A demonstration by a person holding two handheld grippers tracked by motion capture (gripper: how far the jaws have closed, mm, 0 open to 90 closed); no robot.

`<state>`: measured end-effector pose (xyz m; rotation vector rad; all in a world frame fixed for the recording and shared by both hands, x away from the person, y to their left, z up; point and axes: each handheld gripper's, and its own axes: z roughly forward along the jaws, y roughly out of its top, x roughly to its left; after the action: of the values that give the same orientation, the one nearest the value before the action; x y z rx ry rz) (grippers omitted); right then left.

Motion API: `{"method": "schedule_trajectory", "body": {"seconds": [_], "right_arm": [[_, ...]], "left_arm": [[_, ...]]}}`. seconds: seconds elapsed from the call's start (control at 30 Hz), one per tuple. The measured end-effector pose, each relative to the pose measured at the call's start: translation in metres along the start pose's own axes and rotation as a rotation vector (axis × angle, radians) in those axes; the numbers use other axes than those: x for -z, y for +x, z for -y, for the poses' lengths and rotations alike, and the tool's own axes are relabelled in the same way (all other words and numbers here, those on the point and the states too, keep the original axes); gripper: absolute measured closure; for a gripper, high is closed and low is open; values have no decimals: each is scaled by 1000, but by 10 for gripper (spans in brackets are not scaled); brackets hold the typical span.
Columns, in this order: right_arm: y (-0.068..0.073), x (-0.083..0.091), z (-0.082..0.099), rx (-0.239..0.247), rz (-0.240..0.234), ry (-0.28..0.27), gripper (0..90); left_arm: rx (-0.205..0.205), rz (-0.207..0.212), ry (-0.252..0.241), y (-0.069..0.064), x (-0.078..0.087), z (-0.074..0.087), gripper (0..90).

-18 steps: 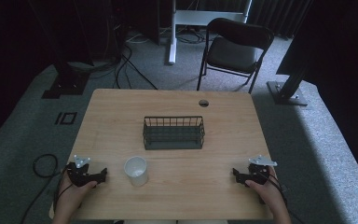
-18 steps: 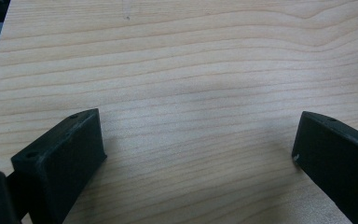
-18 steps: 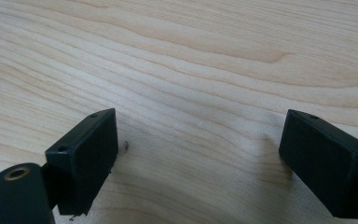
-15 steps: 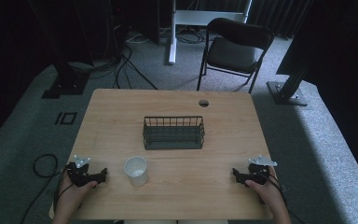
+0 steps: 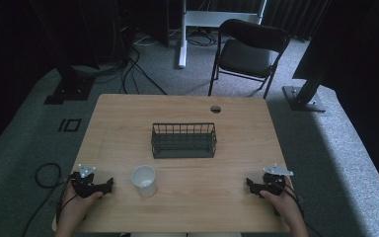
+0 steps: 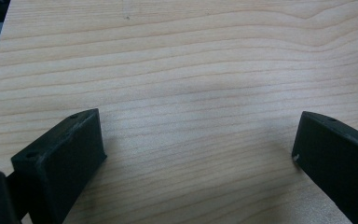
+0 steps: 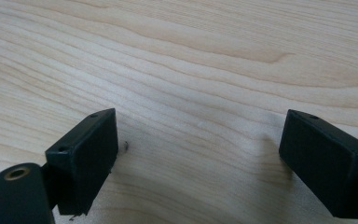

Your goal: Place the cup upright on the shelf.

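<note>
The left gripper rested on the table near its front left corner, held in the person's left hand, its jaws spread wide with only bare wood between them. The right gripper sat near the front right corner in the right hand, likewise wide open and holding nothing. A white cup stood upright just right of the left gripper, apart from it. A black wire basket sat at the table's middle, behind the cup. A chair stood on the floor beyond the table.
</note>
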<state>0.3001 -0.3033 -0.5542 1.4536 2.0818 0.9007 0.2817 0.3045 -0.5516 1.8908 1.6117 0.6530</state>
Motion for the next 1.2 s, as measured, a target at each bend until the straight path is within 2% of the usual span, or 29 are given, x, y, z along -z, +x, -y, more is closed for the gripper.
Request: {"method": "schedule_trajectory", "body": {"seconds": [0.5,0.63,0.73,0.97,1.2], "right_arm": [[5,0,0,2,4,-1,113],[11,0,-3,18,-29,6,113],[16,1,-7,36,-35,11,114],[27,2,-17,69,-78,-7,114],[40,0,-23,83,-142,-23,114]], "left_arm": [[0,0,0,0,0,0,24],[0,0,0,0,0,0,24],[0,0,0,0,0,0,24],[-1,0,0,0,0,0,24],[0,0,0,0,0,0,24]]}}
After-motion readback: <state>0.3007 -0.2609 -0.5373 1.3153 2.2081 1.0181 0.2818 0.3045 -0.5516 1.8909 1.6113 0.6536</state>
